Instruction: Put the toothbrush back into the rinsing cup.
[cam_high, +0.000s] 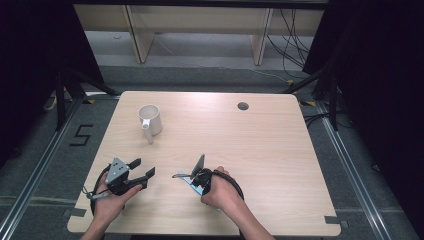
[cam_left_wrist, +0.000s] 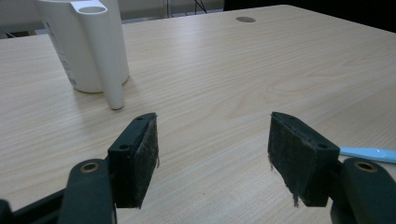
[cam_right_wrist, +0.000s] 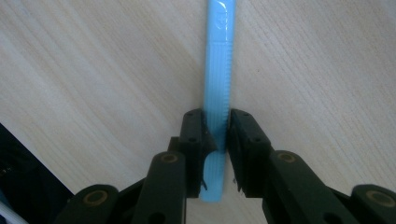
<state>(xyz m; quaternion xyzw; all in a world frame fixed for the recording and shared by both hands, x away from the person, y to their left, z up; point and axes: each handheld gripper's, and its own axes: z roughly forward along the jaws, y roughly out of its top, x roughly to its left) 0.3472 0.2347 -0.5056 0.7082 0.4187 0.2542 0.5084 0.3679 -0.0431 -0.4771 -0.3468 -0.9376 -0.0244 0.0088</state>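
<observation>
table (cam_high: 260, 150): showing pale wood grain, light beige
cup (cam_high: 149, 119): showing plain white
blue strip (cam_right_wrist: 217, 74): showing light blue, with fine ribbing along one edge
right gripper (cam_right_wrist: 215, 135): showing black jaws
left gripper (cam_left_wrist: 212, 154): showing black jaws, grey top plate

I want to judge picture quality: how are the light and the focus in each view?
High view: even light on the pale wooden table, dark surroundings, soft detail. Left gripper view: the white plastic mug casts a soft shadow and is cut off at the top. Right gripper view: the light blue plastic handle looks slightly blurred.
</observation>
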